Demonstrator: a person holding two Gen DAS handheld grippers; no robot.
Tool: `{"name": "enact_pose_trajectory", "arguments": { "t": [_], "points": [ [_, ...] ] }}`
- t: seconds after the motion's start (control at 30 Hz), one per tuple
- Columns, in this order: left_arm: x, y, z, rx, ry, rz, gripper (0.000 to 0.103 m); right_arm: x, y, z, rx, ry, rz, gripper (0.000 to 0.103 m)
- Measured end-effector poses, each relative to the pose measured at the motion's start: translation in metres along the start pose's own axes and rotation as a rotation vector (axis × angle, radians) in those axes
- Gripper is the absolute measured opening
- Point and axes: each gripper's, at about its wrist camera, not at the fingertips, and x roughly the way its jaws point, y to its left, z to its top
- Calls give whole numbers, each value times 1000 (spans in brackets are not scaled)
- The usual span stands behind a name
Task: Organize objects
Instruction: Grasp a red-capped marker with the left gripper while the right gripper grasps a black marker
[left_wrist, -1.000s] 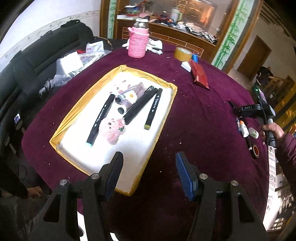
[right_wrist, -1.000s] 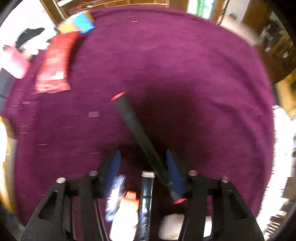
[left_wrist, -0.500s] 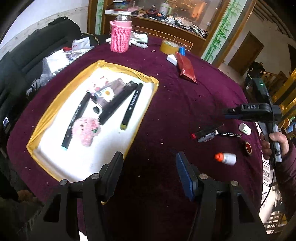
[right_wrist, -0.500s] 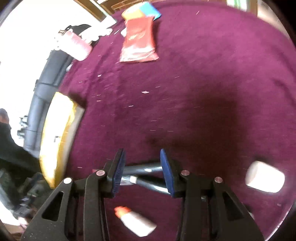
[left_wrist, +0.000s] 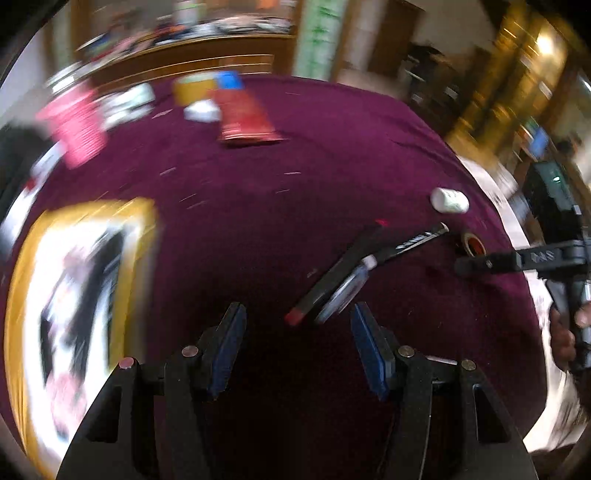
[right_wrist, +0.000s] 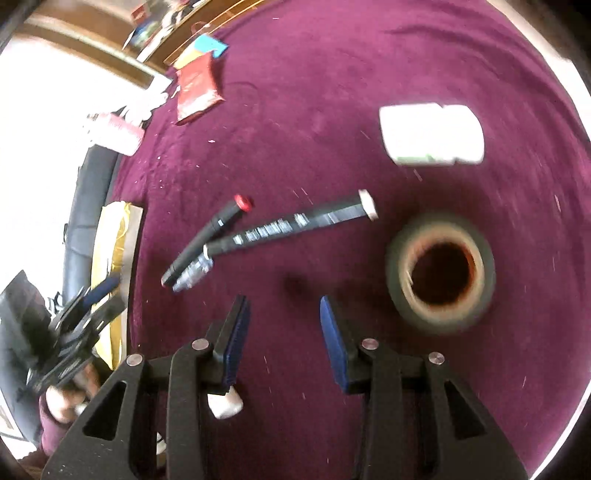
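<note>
the loose pens are the job in hand: a black marker with a red cap (right_wrist: 207, 240) lies crossed against a black pen with a white end (right_wrist: 295, 223) and a small clear-barrelled pen (right_wrist: 192, 275) tucked under them, all flat on the purple surface (right_wrist: 332, 74), well apart from the yellow-rimmed tray (left_wrist: 22, 280) where other markers already lie, blurred. near the pens sit a roll of tape (right_wrist: 439, 273) and a white bottle (right_wrist: 430, 134) on its side. the step looks like a reach for the next item to carry to the tray. the left gripper (left_wrist: 297, 345) has its fingers released and empty, the red-capped end of the marker just ahead of the gap. the right gripper (right_wrist: 282, 338) is also released, holding nothing, with bare cloth between its fingers and the tape roll just to one side; a small white object (right_wrist: 225, 404) shows beneath its left finger. next, one gripper probably needs to straddle a single pen across its barrel, clear of the two touching it, then close.
</note>
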Motion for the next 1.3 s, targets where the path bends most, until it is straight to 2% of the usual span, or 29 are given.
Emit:
{"name": "enact_pose_trajectory", "arguments": {
  "t": [0.13,0.27,0.3,0.37,0.4,0.43,0.47,0.5,0.57,0.7,0.83,0.9,1.1,1.17,1.27,1.3],
  "points": [
    [40,-17,22,132,22,9,52,-12,-9,-19,47,-28,-3,37],
    [70,-26,20,142,124,-40,51,-24,-11,-34,57,-70,-15,38],
    [68,-32,17,154,108,-44,48,-25,-12,-38,59,-74,-15,39],
    [63,-41,13,134,136,-154,45,-24,-12,-43,61,-72,-8,39],
    [61,-45,11,100,167,-259,35,-23,-12,-46,62,-69,-5,39],
    [58,-48,9,82,182,-330,32,-22,-13,-48,63,-64,-2,39],
    [55,-53,7,84,182,-363,32,-21,-13,-49,65,-60,-1,39],
    [51,-57,5,98,174,-366,32,-19,-13,-50,66,-55,0,39],
    [50,-60,7,106,161,-328,32,-17,-12,-52,65,-50,1,39],
    [60,-41,17,21,145,-210,32,-15,-11,-56,60,-47,3,39],
    [62,-23,17,-113,125,-249,35,-8,-12,-58,69,-33,0,39],
    [67,-21,19,-146,115,-230,38,-5,-13,-57,71,-26,-4,39],
    [78,-24,36,-126,86,-63,38,-4,-8,-58,55,-23,-12,39],
    [82,-24,40,-82,82,6,38,-3,-7,-59,50,-23,-14,39],
    [82,-30,33,-36,86,23,29,-3,-7,-60,48,-26,-19,39],
    [81,-36,31,-21,92,19,23,-2,-8,-60,49,-28,-18,39]
  ]
}}
